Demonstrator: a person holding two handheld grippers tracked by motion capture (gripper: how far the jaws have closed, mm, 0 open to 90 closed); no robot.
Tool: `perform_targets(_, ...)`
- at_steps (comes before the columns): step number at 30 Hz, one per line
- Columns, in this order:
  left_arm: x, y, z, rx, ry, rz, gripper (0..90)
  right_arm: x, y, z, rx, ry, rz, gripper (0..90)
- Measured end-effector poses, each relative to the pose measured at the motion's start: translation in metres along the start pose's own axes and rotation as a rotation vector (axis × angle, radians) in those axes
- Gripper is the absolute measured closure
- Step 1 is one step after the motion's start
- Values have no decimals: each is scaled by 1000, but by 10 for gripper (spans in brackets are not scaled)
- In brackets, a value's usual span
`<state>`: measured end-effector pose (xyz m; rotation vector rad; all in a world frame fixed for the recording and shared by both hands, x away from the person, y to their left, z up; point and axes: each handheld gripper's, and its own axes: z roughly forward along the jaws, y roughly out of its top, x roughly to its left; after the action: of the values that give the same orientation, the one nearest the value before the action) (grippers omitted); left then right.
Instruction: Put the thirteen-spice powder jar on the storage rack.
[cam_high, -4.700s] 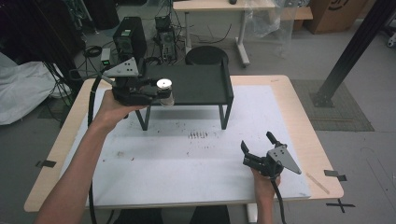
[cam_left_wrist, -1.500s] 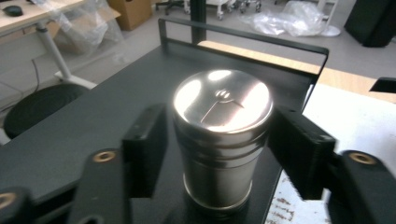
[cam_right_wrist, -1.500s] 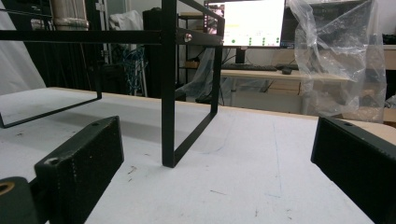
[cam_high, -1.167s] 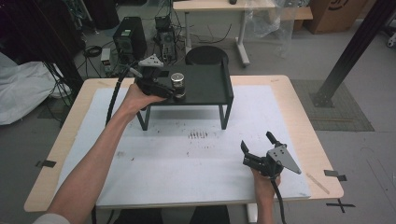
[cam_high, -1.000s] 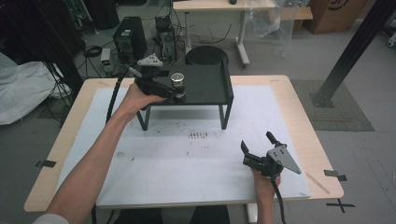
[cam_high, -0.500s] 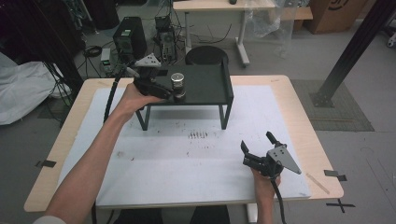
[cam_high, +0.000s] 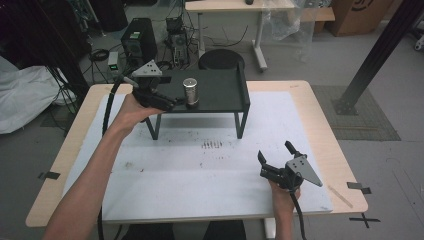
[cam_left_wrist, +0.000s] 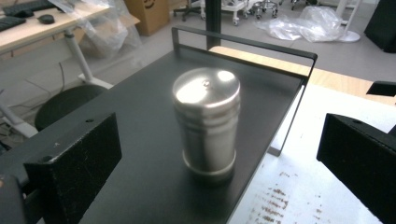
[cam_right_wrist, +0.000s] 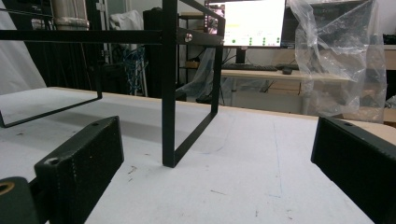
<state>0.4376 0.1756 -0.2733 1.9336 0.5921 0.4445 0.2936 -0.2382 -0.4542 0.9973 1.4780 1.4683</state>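
Standing unlabelled, steel canister (cam_left_wrist: 206, 125) between open left gripper (cam_left_wrist: 224, 158).

Shaker (cam_left_wrist: 206, 122): shiny silver metal, bright glare on the lid. Shelf (cam_high: 220, 92) under it: matte black, legs black too. Table (cam_high: 327, 127): pale wood rim, white mat (cam_high: 200, 170) on top with rusty brown specks and a row of dark marks near centre. Left gripper (cam_high: 182, 102) black, grey plate on top. Right gripper (cam_high: 274, 156) at 5 o'clock: black, grey plate. Floor grey.
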Motion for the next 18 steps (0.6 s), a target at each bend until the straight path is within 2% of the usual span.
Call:
perform_targets(9,-4,-13,-19,-11,8,-5,3,0,0,0,0,0,-1,21)
perform_targets(18,-9,-25,-42,-15,28,8,3,0,0,0,0,0,-2,21)
